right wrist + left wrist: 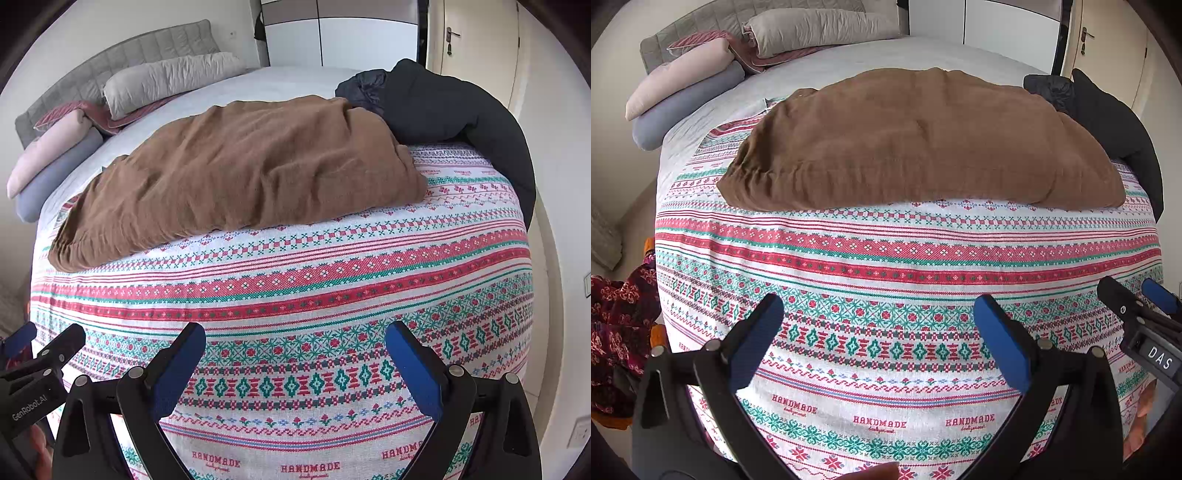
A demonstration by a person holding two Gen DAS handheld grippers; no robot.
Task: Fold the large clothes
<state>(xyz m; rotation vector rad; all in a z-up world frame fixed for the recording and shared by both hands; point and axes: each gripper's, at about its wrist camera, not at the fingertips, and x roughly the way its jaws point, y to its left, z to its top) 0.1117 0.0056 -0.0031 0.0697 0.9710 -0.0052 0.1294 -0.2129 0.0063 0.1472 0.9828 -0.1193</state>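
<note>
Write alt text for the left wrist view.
A folded brown garment lies on a bed's patterned cloth, dark clothing beside it. The open left gripper hovers nearer the camera, holding nothing; pillows sit by the headboard.

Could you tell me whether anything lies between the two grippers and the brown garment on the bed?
Nothing visible does. Only bare patterned bedspread separates the open left gripper and right gripper from the brown garment. The dark jacket sits beyond its far right end.
</note>
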